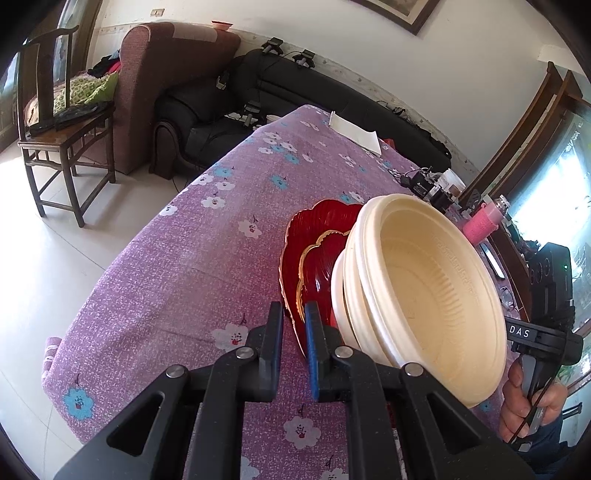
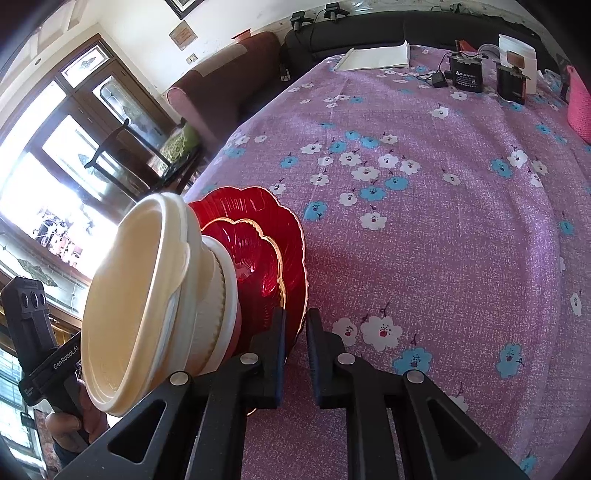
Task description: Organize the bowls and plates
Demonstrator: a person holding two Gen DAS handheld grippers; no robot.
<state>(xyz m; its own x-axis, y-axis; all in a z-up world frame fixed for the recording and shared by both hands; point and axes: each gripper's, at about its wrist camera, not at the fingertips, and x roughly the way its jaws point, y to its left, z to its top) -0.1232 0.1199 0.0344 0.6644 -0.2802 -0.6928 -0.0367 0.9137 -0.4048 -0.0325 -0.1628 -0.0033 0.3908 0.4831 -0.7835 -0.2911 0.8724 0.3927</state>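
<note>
Two sets of tongs clamp opposite edges of a large red plate [image 1: 295, 236] on the desk [image 1: 177, 266] with its purple floral cloth: the left tongs [image 1: 293, 325] and the right tongs [image 2: 295, 328], each closed on the rim. On that plate sit a smaller red plate [image 2: 255, 254] and nested cream bowls [image 1: 424, 295].

White walls [image 1: 325, 33] rose over a pale tiled floor [image 1: 55, 240]. A black sofa [image 1: 207, 122] and a brown armchair [image 1: 166, 74] lined the wall beside a dark wooden chair [image 1: 55, 140]. Bright daylight poured through wood-framed windows [image 2: 55, 162]. A framed picture [image 1: 402, 11] hung above.
</note>
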